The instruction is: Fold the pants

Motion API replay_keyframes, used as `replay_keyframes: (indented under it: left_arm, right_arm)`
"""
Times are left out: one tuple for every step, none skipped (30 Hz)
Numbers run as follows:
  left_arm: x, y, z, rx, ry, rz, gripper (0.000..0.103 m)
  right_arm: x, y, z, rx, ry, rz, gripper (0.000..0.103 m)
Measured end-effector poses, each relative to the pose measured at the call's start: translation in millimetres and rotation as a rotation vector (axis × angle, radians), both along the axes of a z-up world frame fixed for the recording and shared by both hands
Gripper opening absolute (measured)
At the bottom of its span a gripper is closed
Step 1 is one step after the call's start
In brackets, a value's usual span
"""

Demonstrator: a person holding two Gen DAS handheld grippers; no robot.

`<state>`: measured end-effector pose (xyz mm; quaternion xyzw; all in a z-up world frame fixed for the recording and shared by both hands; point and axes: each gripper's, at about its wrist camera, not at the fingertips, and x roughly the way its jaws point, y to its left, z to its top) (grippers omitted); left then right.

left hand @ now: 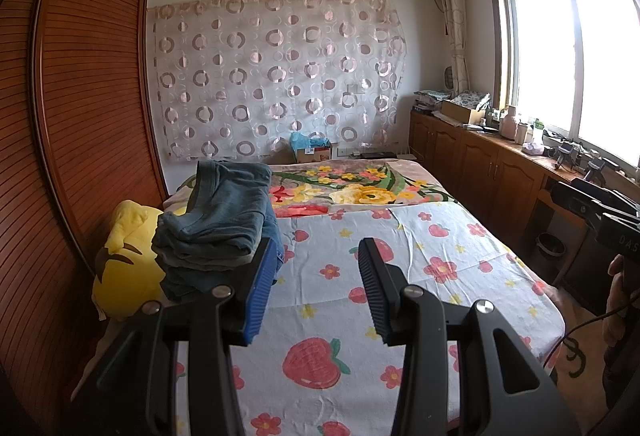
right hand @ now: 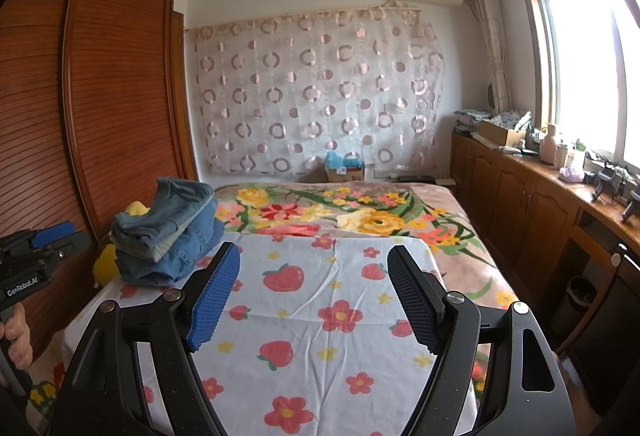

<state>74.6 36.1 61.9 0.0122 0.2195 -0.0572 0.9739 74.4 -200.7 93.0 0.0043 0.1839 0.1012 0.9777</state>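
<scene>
A stack of folded blue denim pants (left hand: 224, 220) (right hand: 176, 232) lies on the left side of the bed, on the white strawberry-print sheet (left hand: 440, 236) (right hand: 296, 332). My left gripper (left hand: 318, 252) hovers over the sheet just right of the stack. It is open, with only the sheet showing between its blue pads. My right gripper (right hand: 314, 256) is open wider over the middle of the sheet, nothing between its fingers. Each view catches the other gripper at its edge, held by a hand (left hand: 616, 272) (right hand: 16, 332).
A yellow plush toy (left hand: 124, 264) sits left of the stack, against the slatted wooden wardrobe (left hand: 80, 116). A floral blanket (left hand: 360, 192) covers the bed's far half. Wooden cabinets (left hand: 480, 164) with clutter run under the window at right, and a bin (left hand: 550, 248) stands beside the bed.
</scene>
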Motion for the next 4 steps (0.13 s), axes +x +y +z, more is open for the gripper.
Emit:
replay_keyframes:
  left_arm:
    - [-0.1,0.1,-0.1,0.000,0.000,0.000,0.042]
    - [0.0,-0.2,-0.1,0.001,-0.001,0.000,0.042]
    - [0.1,-0.2,-0.1,0.001,0.000,0.000,0.042]
    - [0.0,0.0,-0.1,0.001,0.000,0.000,0.042]
  right_arm:
    - [-0.2,-0.1,0.2,0.000,-0.001,0.001,0.078]
    - [0.0,0.0,-0.1,0.000,-0.001,0.001,0.078]
    - [0.0,0.1,-0.3,0.000,-0.001,0.000,0.078]
    - [0.0,-0.2,-0.1,0.000,-0.001,0.000,0.078]
